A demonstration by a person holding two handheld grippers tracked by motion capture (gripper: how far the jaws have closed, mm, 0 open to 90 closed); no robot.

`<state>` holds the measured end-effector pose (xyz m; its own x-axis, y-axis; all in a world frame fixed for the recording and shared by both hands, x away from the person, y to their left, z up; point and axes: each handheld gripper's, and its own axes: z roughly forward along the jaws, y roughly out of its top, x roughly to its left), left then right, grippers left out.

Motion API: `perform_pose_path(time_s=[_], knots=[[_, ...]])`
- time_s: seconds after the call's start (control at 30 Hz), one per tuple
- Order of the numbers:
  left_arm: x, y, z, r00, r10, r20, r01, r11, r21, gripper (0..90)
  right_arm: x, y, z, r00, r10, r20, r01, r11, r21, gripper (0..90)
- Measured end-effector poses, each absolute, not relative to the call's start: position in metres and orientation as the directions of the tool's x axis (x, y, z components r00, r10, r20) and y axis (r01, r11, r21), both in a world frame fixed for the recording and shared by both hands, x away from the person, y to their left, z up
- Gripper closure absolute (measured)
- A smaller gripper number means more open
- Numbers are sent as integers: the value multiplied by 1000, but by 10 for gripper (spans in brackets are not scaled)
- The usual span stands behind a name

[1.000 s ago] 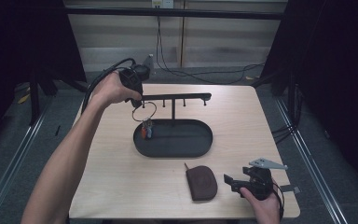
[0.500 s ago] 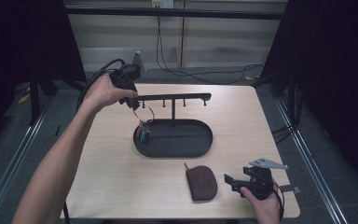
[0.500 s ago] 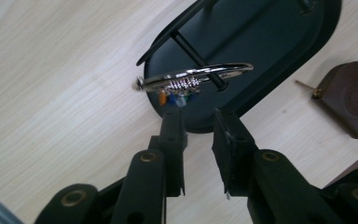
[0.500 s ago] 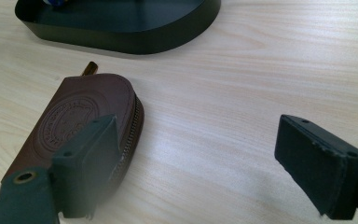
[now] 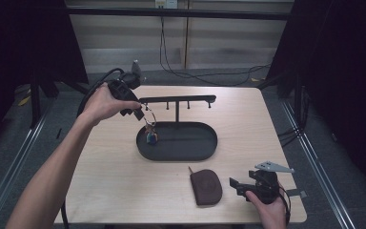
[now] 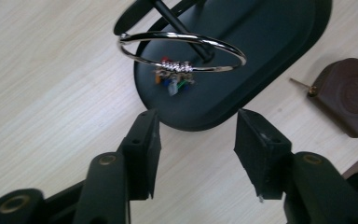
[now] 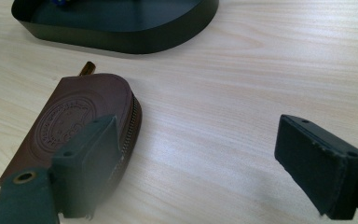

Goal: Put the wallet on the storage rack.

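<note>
- Key ring [image 6: 182, 49] hangs off the left end of the black stand's crossbar [image 5: 177, 99], pretty much right over the left end of the oval tray [image 5: 205, 143].
- In the left gripper view the silver hoop reads as a flat ellipse, long axis running side to side across the frame, with a cluster of little coloured charms [image 6: 174, 77] strung on its near side. In the high view the charms [image 5: 151, 137] dangle down toward the tray floor.
- Left gripper [image 6: 193, 140] sits just short of the ring, jaws spread about as wide as the hoop, gripping nothing. Ring is clear of both pads.
- Can't really tell from these angles which peg the ring is on, or if it's just over the bar tip; too small in the high view.
- Right gripper [image 5: 240, 185] is down at the near right corner of the table [image 5: 114, 191], jaws wide apart and empty, resting low over the wood.
- Brown leather zip pouch [image 7: 81, 116] lies flat just beside its left jaw, not between the jaws. Its rounded end points at the tray, and a small brass pull sticks out that way.
- Room-wise: lots of bare tabletop left of the tray and in front of it, and a clear strip between pouch and tray. The right gripper is close to the near edge.
</note>
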<state>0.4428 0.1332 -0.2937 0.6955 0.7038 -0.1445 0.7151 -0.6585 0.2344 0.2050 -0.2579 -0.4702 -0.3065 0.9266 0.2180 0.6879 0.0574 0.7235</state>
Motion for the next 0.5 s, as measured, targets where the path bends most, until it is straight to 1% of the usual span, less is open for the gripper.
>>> perform_pose_path(time_s=[0.1, 0.23, 0.3, 0.5], knots=[[436, 138, -295, 692, 699, -178, 717, -638, 282, 456, 204, -258, -470, -307, 927, 217, 685, 57, 726, 141], [427, 144, -304, 712, 671, -207, 700, -658, 276, 439, 204, -258, -470, -307, 926, 217, 689, 59, 723, 141], [422, 148, -311, 704, 683, -196, 707, -645, 289, 426, 204, -258, -470, -309, 926, 217, 687, 60, 724, 141], [410, 158, -327, 694, 689, -208, 713, -617, 333, 388, 204, -259, -471, -302, 928, 217, 690, 56, 721, 141]])
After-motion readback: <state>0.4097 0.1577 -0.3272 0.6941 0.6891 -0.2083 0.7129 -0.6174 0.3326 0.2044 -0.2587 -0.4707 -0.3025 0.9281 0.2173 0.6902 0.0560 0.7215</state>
